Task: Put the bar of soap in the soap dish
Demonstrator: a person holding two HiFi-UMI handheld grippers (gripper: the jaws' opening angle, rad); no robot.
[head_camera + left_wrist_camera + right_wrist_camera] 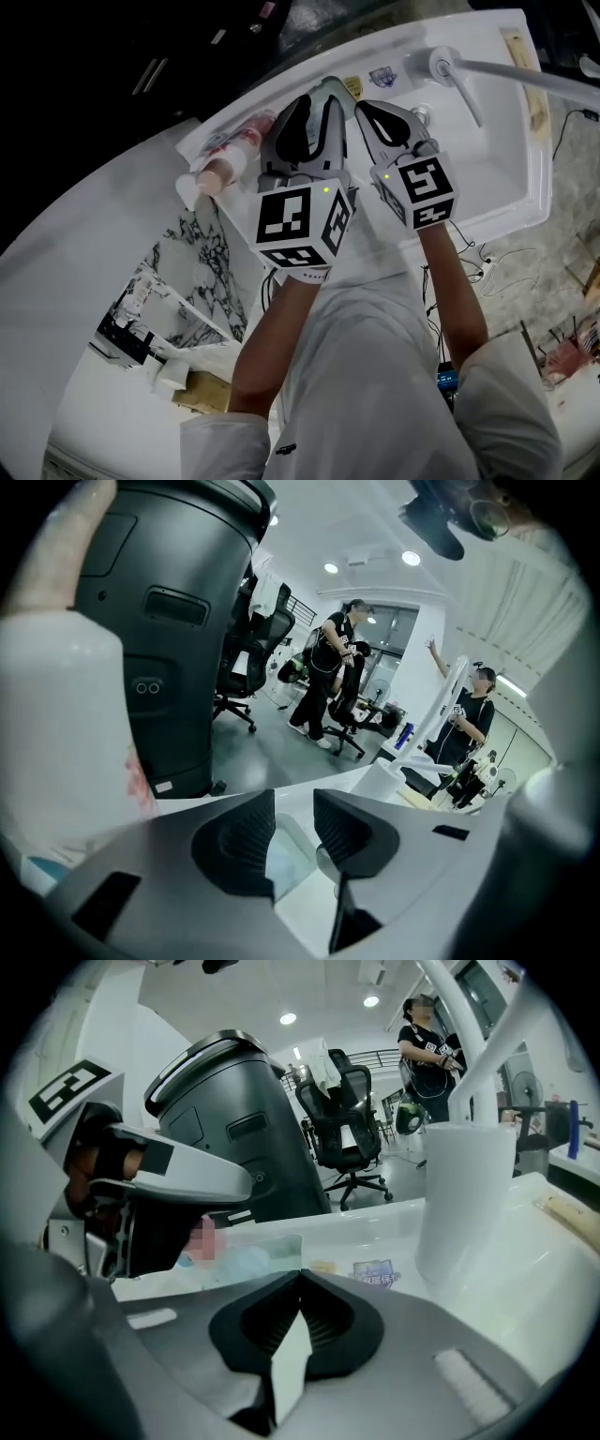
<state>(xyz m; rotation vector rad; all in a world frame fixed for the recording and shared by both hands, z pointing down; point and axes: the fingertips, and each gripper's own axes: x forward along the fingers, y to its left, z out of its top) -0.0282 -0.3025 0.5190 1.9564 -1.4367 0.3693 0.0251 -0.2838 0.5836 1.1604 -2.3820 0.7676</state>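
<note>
**A:** Starting with the biggest thing, what do you see?

**B:** A white sink (pixel 506 141) fills the upper part of the head view. Its long faucet (pixel 469 70) reaches across the basin. Beyond the sink, in both gripper views, stands a tall dark bin (pixel 234 1129).

**A:** And the grippers?

**B:** Both are held side by side over the sink's back rim. The left gripper (pixel 295 808) has its fingers spread, with a clear gap between the pads and nothing pinched. The right gripper (pixel 300 1277) has its fingers pressed together at the tips, with nothing between them.

**A:** Anything on the rim?

**B:** A pinkish bottle (pixel 230 161) with a white cap lies on its side at the left end. Near it, toward the faucet, sits the clear soap dish (pixel 272 1249). It is straight ahead of the left fingers and shows through their gap.

**A:** Where is the bar of soap?

**B:** The bar of soap (pixel 239 1265), pale and bluish, lies inside the dish, and neither gripper touches it. A small blue sticker (pixel 380 1272) is on the rim between the dish and the faucet's base.
</note>
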